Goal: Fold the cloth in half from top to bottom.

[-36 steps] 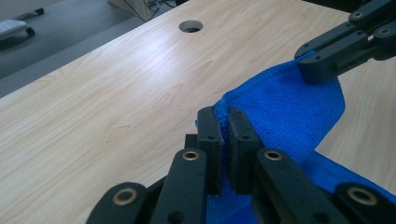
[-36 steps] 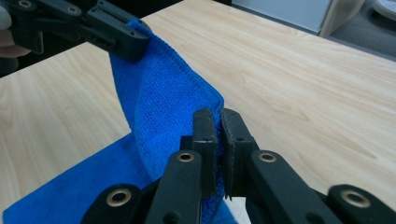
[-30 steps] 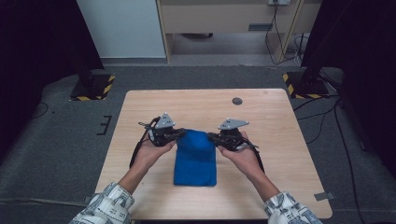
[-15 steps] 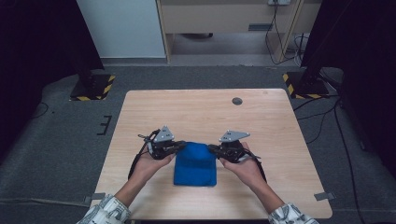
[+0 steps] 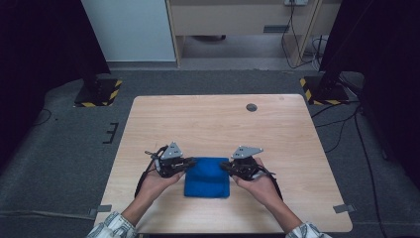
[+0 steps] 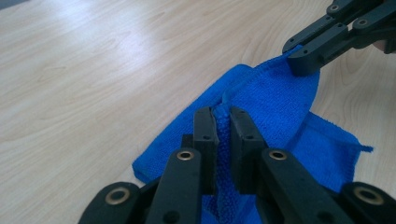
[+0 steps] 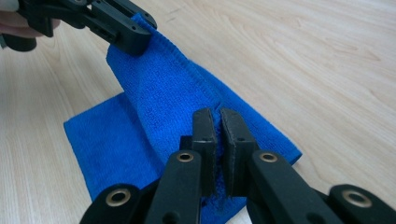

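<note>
Near the front edge of the wooden table point(image 5: 208, 121), a blue cloth point(image 5: 207, 177) lies folded between the two hands, and both tools have hold of it. Left gripper point(image 5: 184, 162) — jaws pinched tight on the cloth's left corner, a ridge of terry squeezed up between them in the left gripper view. Right gripper point(image 5: 227, 166) is likewise clamped on the opposite corner, its jaws nearly meeting around a thin hem. That held upper edge is lifted off the layer beneath, which rests flat on the wood.

Now the risks, as I judge them: each bite looks shallow, right at the hem, so a pull outward could slip a corner free and drop the fold. If one hand travels faster than the other, the edge would skew and the fold land crooked. And the lower layer is unpinned — drag could slide the whole cloth toward the table edge.
</note>
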